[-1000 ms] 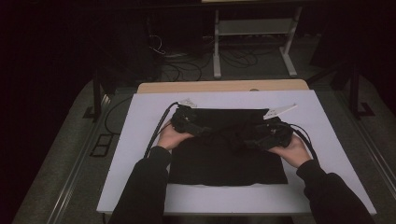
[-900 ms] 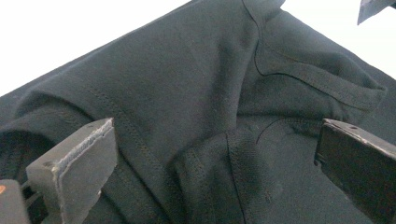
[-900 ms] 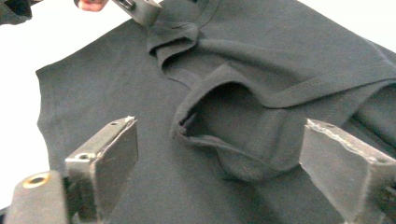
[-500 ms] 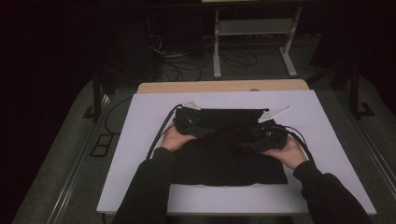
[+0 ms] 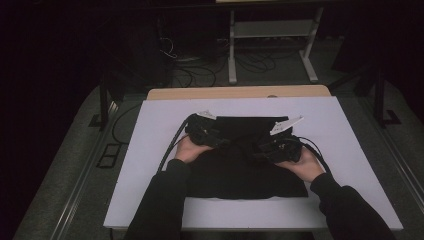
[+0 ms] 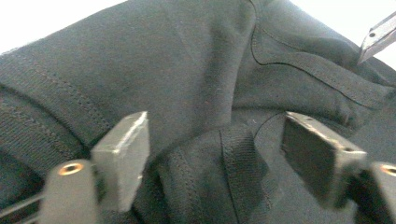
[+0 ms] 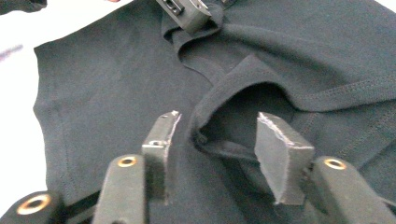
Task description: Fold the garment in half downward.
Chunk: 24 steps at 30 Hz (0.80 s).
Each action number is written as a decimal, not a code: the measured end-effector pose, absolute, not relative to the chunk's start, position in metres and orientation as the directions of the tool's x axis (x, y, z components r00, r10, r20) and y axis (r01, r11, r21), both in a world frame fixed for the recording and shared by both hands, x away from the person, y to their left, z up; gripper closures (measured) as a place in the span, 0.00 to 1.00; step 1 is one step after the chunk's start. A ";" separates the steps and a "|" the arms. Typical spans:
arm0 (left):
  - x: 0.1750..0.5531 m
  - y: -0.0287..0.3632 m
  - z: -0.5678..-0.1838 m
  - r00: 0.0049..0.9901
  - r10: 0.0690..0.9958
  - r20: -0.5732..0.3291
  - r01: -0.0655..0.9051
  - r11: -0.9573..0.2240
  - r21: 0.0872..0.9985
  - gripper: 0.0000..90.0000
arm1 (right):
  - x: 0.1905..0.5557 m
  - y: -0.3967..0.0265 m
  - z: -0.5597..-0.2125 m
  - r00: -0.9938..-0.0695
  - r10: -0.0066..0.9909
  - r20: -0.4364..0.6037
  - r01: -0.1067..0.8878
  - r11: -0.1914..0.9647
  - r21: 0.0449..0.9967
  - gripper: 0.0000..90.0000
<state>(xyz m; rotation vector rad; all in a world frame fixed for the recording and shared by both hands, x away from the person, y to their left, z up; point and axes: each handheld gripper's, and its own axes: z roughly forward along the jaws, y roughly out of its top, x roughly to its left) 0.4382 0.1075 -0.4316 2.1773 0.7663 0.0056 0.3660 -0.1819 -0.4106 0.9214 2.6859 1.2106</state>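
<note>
Black garment [image 5: 240, 160] folds between both part-open, closing tools [image 6: 212, 154] [image 7: 215, 154], close-up views only.

black garment [image 5: 245, 165] middle hidden under both hands, its edges cut off in gripper views, folds perhaps blurred

No text, label, brand, number or sign can be read anywhere in these views. The black garment [image 5: 245, 160] carries plain stitching and no print, and the white desk [image 5: 150, 175] surface is unmarked.
</note>
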 end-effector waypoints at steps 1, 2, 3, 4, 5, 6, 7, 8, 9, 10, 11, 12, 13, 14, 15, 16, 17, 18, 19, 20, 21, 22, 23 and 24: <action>0.437 0.107 -0.432 0.816 0.528 -0.235 0.519 -0.490 0.700 0.32 | 0.366 -0.182 -0.411 -0.822 0.538 0.185 0.495 0.516 0.699 0.61; 0.436 0.106 -0.432 0.823 0.521 -0.226 0.509 -0.499 0.702 0.35 | 0.366 -0.182 -0.411 -0.823 0.535 0.190 0.497 0.518 0.697 0.62; 0.435 0.105 -0.433 0.829 0.517 -0.215 0.499 -0.509 0.701 0.38 | 0.367 -0.182 -0.412 -0.824 0.534 0.189 0.497 0.521 0.695 0.64; 0.434 0.103 -0.433 0.831 0.520 -0.196 0.490 -0.519 0.700 0.40 | 0.367 -0.182 -0.412 -0.826 0.532 0.188 0.495 0.523 0.693 0.67; 0.432 0.102 -0.434 0.836 0.520 -0.174 0.478 -0.535 0.697 0.46 | 0.367 -0.182 -0.413 -0.828 0.528 0.191 0.496 0.528 0.690 0.72; 0.431 0.101 -0.434 0.844 0.512 -0.161 0.467 -0.551 0.692 0.51 | 0.366 -0.182 -0.413 -0.829 0.526 0.191 0.496 0.531 0.688 0.76; 0.430 0.100 -0.435 0.852 0.504 -0.143 0.453 -0.571 0.685 0.53 | 0.367 -0.181 -0.413 -0.831 0.522 0.192 0.493 0.533 0.687 0.81; 0.429 0.099 -0.435 0.850 0.506 -0.142 0.455 -0.573 0.681 0.57 | 0.366 -0.181 -0.413 -0.834 0.515 0.199 0.493 0.533 0.687 0.85; 0.429 0.099 -0.435 0.854 0.501 -0.137 0.449 -0.578 0.681 0.59 | 0.366 -0.181 -0.413 -0.835 0.512 0.202 0.494 0.535 0.685 0.89; 0.428 0.098 -0.435 0.856 0.500 -0.132 0.444 -0.581 0.682 0.62 | 0.366 -0.181 -0.413 -0.838 0.506 0.202 0.491 0.540 0.683 0.92; 0.428 0.099 -0.435 0.859 0.496 -0.126 0.439 -0.587 0.680 0.63 | 0.366 -0.181 -0.413 -0.838 0.507 0.203 0.493 0.542 0.681 0.94; 0.428 0.099 -0.435 0.854 0.503 -0.130 0.445 -0.577 0.685 0.64 | 0.366 -0.181 -0.413 -0.837 0.507 0.206 0.495 0.542 0.679 0.94; 0.428 0.100 -0.435 0.853 0.506 -0.130 0.444 -0.571 0.690 0.67 | 0.366 -0.181 -0.413 -0.839 0.504 0.206 0.493 0.544 0.678 0.95; 0.428 0.100 -0.434 0.853 0.506 -0.131 0.444 -0.569 0.692 0.70 | 0.366 -0.182 -0.412 -0.837 0.505 0.212 0.498 0.541 0.678 0.95; 0.428 0.101 -0.434 0.853 0.505 -0.133 0.444 -0.566 0.694 0.71 | 0.367 -0.182 -0.412 -0.835 0.507 0.214 0.501 0.539 0.677 0.95; 0.428 0.101 -0.433 0.853 0.505 -0.135 0.444 -0.563 0.697 0.73 | 0.368 -0.183 -0.412 -0.832 0.508 0.223 0.508 0.535 0.675 0.96; 0.428 0.102 -0.433 0.855 0.501 -0.131 0.439 -0.568 0.696 0.73 | 0.368 -0.184 -0.412 -0.829 0.508 0.232 0.514 0.531 0.674 0.96; 0.428 0.102 -0.432 0.856 0.500 -0.132 0.439 -0.567 0.698 0.74 | 0.368 -0.185 -0.412 -0.827 0.512 0.233 0.518 0.530 0.672 0.96; 0.428 0.103 -0.432 0.857 0.498 -0.130 0.436 -0.568 0.698 0.75 | 0.368 -0.185 -0.412 -0.826 0.516 0.228 0.518 0.533 0.669 0.96; 0.427 0.103 -0.431 0.855 0.503 -0.129 0.438 -0.564 0.700 0.75 | 0.368 -0.185 -0.412 -0.825 0.518 0.225 0.518 0.535 0.667 0.96; 0.426 0.103 -0.430 0.853 0.506 -0.131 0.439 -0.557 0.705 0.75 | 0.368 -0.185 -0.412 -0.825 0.519 0.224 0.518 0.535 0.668 0.96; 0.426 0.103 -0.430 0.854 0.504 -0.130 0.437 -0.559 0.705 0.75 | 0.368 -0.185 -0.412 -0.824 0.518 0.229 0.520 0.531 0.670 0.97; 0.426 0.104 -0.429 0.854 0.504 -0.128 0.437 -0.561 0.704 0.75 | 0.369 -0.185 -0.412 -0.823 0.519 0.229 0.520 0.529 0.671 0.97; 0.425 0.104 -0.429 0.851 0.507 -0.136 0.441 -0.550 0.709 0.75 | 0.369 -0.185 -0.412 -0.822 0.522 0.226 0.520 0.528 0.671 0.97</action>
